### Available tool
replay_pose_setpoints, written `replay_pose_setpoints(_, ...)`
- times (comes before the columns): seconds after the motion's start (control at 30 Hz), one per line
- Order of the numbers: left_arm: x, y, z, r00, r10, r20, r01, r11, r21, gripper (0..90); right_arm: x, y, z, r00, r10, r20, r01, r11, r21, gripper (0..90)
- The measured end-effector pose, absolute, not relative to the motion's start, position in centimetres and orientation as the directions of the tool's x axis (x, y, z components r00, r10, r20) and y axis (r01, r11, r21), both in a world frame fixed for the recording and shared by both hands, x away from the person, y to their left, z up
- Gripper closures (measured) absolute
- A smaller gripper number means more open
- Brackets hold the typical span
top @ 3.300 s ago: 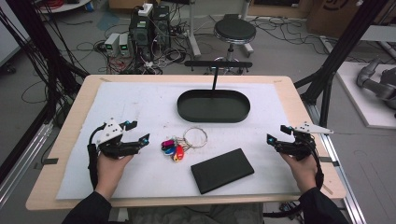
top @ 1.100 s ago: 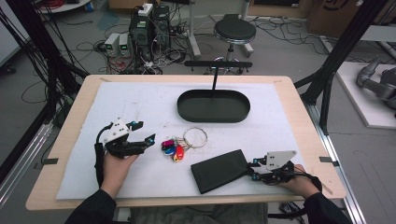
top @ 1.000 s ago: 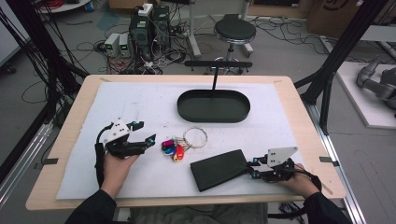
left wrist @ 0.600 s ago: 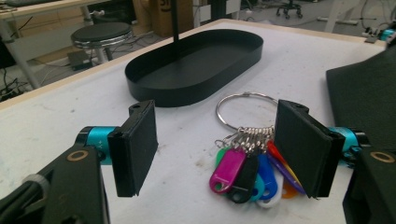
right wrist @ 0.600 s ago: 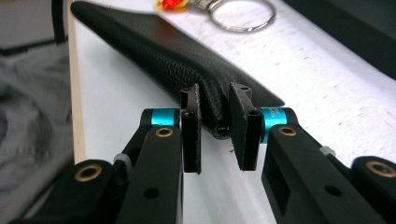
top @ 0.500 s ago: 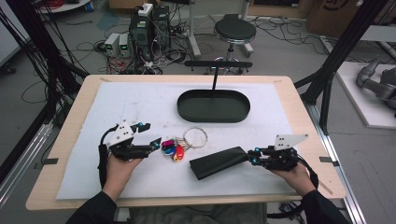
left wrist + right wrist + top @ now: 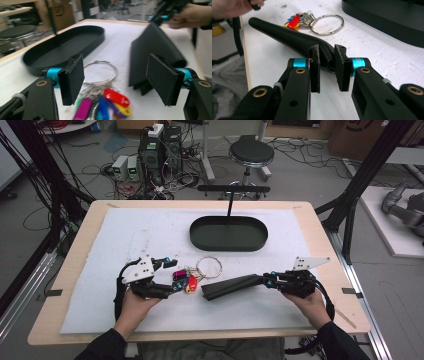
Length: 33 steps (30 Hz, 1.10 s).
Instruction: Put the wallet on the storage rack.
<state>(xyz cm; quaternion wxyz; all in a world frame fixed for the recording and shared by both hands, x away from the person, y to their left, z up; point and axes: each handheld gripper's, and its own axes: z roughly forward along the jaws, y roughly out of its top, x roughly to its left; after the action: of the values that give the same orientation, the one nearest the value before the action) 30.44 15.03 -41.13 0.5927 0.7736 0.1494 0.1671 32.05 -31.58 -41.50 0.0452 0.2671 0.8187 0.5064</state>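
Note:
A black textured wallet (image 7: 234, 286) is tilted up off the white mat, and my right gripper (image 7: 266, 280) is shut on its right edge. In the right gripper view my right gripper (image 7: 327, 60) pinches that edge, and the wallet (image 7: 287, 33) stretches away from it. A bunch of keys with coloured tags (image 7: 185, 281) on a big metal ring (image 7: 209, 268) lies left of the wallet. My left gripper (image 7: 172, 277) stands open with one jaw on each side of the tags. The left gripper view shows my left gripper (image 7: 120, 80) wide apart over the tags (image 7: 112, 100), not touching them.
A black oval tray (image 7: 227, 242) sits on the mat behind the keys, seen as the tray (image 7: 62, 47) and the tray (image 7: 387, 15) from the grippers. A stand with a crossbar (image 7: 232, 190) rises at the table's far edge.
My right gripper came in from the right edge, shut on the wallet's right side and tipped it up off the mat. My left gripper moved right until its jaws flank the key tags.

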Motion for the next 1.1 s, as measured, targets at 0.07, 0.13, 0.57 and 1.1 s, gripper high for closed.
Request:
replay_pose_setpoints(0.07,30.3,14.3,-41.3,0.916,0.391,0.091,0.019,-0.269,0.963,30.5,32.2,-31.6,-41.5,-0.845,0.491,0.212,0.405,0.33,0.853,77.4)
replay_pose_setpoints(0.13,30.2,13.6,-41.4,0.927,0.363,0.096,0.012,-0.283,0.959,30.5,32.3,-31.5,-41.4,-0.837,0.498,0.225,0.418,0.317,0.851,77.3)
replay_pose_setpoints(0.57,30.3,10.7,-42.4,0.946,0.314,0.084,0.02,-0.316,0.949,30.5,33.0,-31.0,-41.1,-0.79,0.539,0.291,0.479,0.248,0.842,77.3)
replay_pose_setpoints(1.1,30.8,7.7,-43.4,0.949,0.262,0.176,-0.051,-0.422,0.905,57.1,33.3,-30.8,-41.0,-0.774,0.557,0.301,0.492,0.23,0.84,76.0)
